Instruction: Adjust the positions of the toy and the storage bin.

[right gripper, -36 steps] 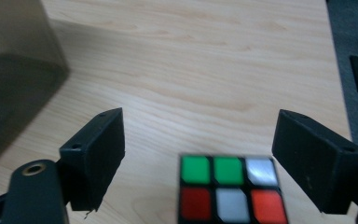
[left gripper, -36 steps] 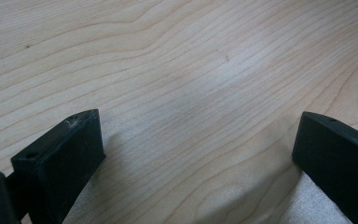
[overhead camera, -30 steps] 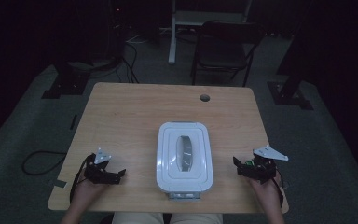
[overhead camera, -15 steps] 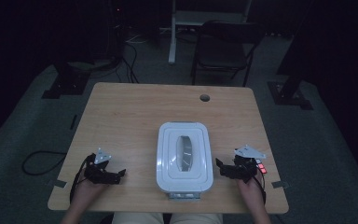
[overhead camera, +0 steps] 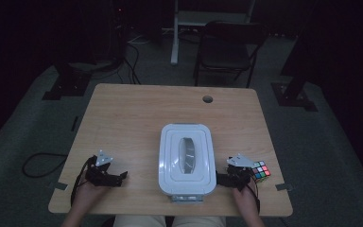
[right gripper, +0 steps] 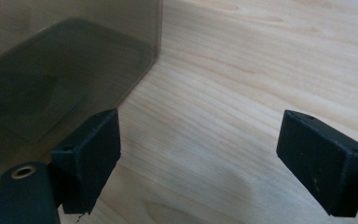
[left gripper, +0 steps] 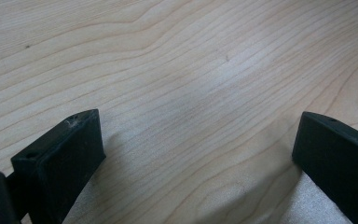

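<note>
The right gripper (overhead camera: 228, 178) has its jaws spread wide with only bare wood between them, though they have just been narrowing a little. Over the last second it has come down and in from the table's right edge, so that it now sits low beside the white-lidded box (overhead camera: 186, 158), at that box's near right corner. That uncovered a colour-tiled puzzle cube (overhead camera: 261, 169) just to its right, still untouched. My guess is the hand is lining up on the box rather than the cube.

The left gripper (overhead camera: 118, 177) has not stirred; it rests near the table's near left corner, jaws equally wide and empty.

The right gripper view shows the box's smoky translucent wall (right gripper: 65, 70) close by its left jaw, apart from it. From above only the white lid can be made out.
</note>
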### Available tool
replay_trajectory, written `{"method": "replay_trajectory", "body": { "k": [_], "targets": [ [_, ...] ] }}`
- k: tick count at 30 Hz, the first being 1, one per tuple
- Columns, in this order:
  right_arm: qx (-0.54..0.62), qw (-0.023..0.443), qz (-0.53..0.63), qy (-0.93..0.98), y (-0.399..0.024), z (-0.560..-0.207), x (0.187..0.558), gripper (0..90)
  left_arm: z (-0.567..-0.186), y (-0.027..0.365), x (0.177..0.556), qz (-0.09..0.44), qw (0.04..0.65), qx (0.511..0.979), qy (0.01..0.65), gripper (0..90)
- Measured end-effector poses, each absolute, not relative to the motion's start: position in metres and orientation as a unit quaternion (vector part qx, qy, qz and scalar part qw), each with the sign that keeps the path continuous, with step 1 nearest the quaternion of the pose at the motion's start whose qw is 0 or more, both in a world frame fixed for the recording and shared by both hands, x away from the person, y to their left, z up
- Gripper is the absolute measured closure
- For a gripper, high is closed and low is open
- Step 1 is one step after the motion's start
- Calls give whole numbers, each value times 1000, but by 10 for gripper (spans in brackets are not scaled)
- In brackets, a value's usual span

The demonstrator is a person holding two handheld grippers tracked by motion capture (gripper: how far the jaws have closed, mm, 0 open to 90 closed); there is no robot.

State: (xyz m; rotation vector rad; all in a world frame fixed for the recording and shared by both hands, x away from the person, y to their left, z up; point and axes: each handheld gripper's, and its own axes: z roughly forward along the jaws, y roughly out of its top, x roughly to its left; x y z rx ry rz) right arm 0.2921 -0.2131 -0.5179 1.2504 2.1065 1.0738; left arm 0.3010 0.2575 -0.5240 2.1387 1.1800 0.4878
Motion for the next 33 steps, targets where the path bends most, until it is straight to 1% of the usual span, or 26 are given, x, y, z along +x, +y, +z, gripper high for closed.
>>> {"method": "replay_trajectory", "body": {
  "k": [9,11,18,19,33],
  "targets": [
    [454,232,365,779,-207,-524,298,141,-524,258,300,185,320,814,448,27],
    [456,222,359,784,-206,-525,301,141,-524,258,300,185,320,814,448,27],
    [462,209,339,792,-204,-527,306,138,-524,258,300,185,320,814,448,27],
    [472,200,340,789,-206,-527,308,132,-524,258,300,185,320,814,448,27],
    [471,199,340,789,-206,-527,308,131,-524,258,300,185,320,814,448,27]
  ]
}}
